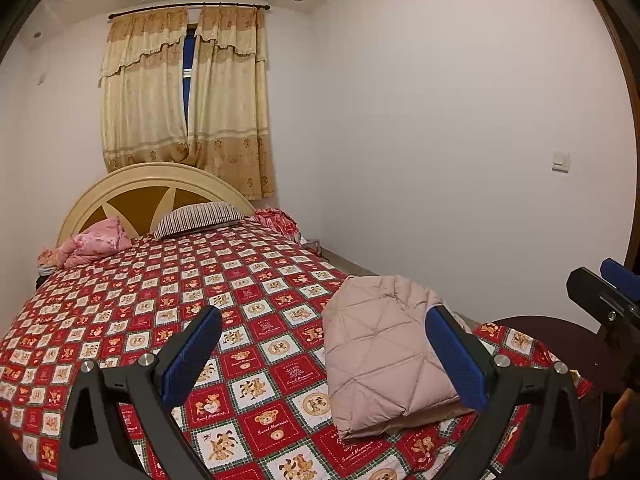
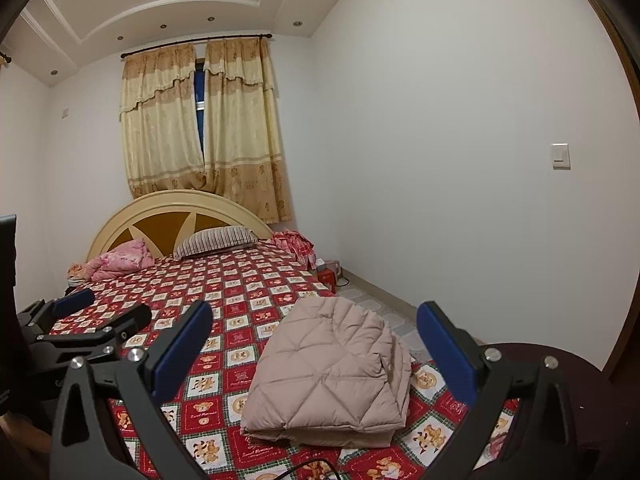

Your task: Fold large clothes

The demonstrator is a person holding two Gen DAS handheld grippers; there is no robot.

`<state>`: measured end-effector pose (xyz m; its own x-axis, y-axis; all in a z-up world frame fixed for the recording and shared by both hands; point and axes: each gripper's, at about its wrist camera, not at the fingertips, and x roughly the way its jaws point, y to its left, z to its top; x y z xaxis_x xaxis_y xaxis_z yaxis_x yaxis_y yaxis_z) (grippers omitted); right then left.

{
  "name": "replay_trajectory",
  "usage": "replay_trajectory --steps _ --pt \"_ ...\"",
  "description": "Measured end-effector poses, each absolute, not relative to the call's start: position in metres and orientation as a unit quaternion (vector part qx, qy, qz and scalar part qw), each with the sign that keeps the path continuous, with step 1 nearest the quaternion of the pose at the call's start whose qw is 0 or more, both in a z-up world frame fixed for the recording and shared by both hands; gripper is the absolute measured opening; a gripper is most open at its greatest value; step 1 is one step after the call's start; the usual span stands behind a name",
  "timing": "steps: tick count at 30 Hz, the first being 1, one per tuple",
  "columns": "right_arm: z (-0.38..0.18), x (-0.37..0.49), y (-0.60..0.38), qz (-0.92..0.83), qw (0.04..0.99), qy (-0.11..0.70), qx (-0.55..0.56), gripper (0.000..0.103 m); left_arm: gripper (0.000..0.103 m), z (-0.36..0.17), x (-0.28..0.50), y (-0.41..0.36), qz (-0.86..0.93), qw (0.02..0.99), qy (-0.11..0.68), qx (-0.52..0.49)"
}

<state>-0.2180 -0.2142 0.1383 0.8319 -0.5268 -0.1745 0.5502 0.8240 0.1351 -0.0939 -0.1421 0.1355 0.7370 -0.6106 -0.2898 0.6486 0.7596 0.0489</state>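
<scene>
The left tool (image 1: 324, 356) has its blue-padded fingers spread wide with nothing between them, held above the bed (image 1: 168, 304). Its right finger covers part of the coat (image 1: 376, 352) in the left wrist view, so the coat's near right corner is hidden there. The right tool (image 2: 316, 352) is likewise spread and grips nothing; in its own view the coat (image 2: 332, 376) shows whole between the two fingers but lies farther off on the bed, not touched by either.

The coat is a pale pink quilted one, folded into a thick packet near the foot of the bed on its right side, close to the edge. How many layers the fold has cannot be counted; only stacked edges show at the near side.

In the right wrist view the left tool (image 2: 100, 312) appears at the left edge, partly cut off, its body lost in the dark border. In the left wrist view the right tool (image 1: 616, 292) enters at the right edge, only its fingertips and frame visible, with part of a hand (image 1: 612, 440) below it cut by the frame.

At the head of the bed lie a striped pillow (image 1: 198, 218), a pink bundle (image 1: 96, 242) and a red cloth (image 1: 280, 218), too small to identify further. A dark round shape (image 2: 560, 372) past the bed's near corner is half hidden behind the tool.
</scene>
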Motion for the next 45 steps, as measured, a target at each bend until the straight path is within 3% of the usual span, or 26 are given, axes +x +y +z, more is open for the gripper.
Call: replay_trajectory --steps 37,45 --pt "0.134 -0.213 -0.21 -0.283 0.952 0.069 0.093 0.103 0.102 0.131 -0.073 -0.125 -0.313 0.939 0.126 0.062" --pt "0.123 -0.208 -0.222 -0.292 0.946 0.085 0.111 0.103 0.102 0.113 -0.039 -0.122 -0.298 0.938 0.165 0.066"
